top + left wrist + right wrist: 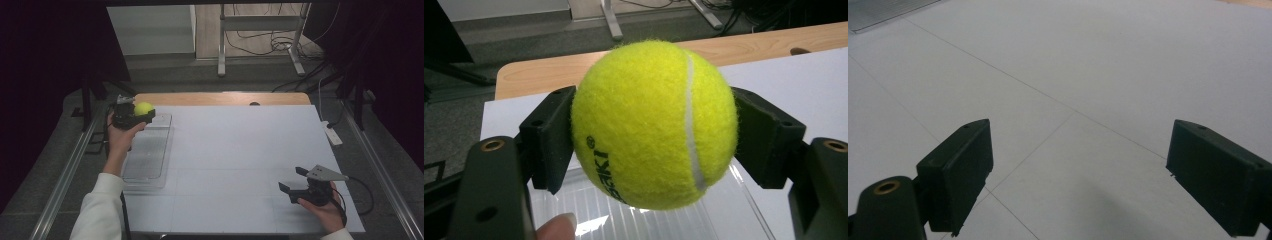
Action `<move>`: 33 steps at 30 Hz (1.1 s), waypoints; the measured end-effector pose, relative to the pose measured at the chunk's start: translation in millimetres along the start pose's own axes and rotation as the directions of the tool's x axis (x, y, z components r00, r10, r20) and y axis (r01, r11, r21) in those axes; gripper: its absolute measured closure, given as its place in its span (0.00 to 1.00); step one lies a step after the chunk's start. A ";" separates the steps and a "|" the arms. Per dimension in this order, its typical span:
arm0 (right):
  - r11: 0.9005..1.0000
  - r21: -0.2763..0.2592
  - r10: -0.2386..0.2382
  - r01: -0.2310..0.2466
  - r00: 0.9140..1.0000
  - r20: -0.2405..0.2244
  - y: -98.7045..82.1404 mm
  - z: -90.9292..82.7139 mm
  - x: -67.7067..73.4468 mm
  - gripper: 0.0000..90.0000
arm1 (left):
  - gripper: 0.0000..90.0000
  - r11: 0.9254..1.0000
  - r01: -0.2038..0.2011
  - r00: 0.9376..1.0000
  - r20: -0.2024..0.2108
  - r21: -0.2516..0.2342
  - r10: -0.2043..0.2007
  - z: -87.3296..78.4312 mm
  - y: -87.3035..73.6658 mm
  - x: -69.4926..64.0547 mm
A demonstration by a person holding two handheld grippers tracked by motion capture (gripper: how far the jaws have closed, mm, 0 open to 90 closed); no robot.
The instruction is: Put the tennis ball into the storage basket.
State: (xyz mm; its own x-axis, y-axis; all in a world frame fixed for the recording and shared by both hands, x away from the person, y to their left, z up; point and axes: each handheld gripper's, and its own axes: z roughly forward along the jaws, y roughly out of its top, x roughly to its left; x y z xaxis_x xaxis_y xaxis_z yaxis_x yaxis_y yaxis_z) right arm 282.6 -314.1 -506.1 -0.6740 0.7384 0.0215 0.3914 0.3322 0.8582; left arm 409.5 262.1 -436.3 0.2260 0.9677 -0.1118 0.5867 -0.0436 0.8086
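Observation:
A yellow tennis ball [143, 108] [654, 122] is clamped between the two black jaws of my left gripper [141, 113] [654, 135], which is shut on it. It hangs over the far end of a clear plastic tray [148, 152] [734, 210] at the table's left side. My right gripper [293, 179] [1075, 175] rests low near the front right of the white table [235, 160], its jaws wide open with nothing between them.
A wooden strip [220, 98] runs along the table's far edge. A white power strip [332, 134] lies at the right edge. A metal frame [260, 40] and cables stand on the floor beyond. Metal rails [65, 180] flank the table.

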 end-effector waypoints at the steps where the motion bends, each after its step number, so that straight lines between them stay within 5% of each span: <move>1: 1.000 0.000 0.000 0.000 1.000 0.000 0.0 0.0 0.0 0.13 | 0.30 1.000 0.000 1.000 -0.001 0.003 0.000 0.3 -0.3 0.7; 33: 1.000 0.001 0.001 -0.001 1.000 0.000 -0.4 0.0 -0.4 0.13 | 0.30 0.997 0.011 0.999 -0.052 0.082 -0.007 15.2 -6.7 14.8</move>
State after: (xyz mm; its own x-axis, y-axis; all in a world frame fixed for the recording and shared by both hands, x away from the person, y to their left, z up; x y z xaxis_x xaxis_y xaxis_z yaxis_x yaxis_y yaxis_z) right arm 282.7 -314.5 -506.5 -0.6735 0.7389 0.0222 0.3927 0.3322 0.8576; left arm 420.7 273.0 -452.2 0.1809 0.9796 -0.0872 0.6507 -0.0527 0.7575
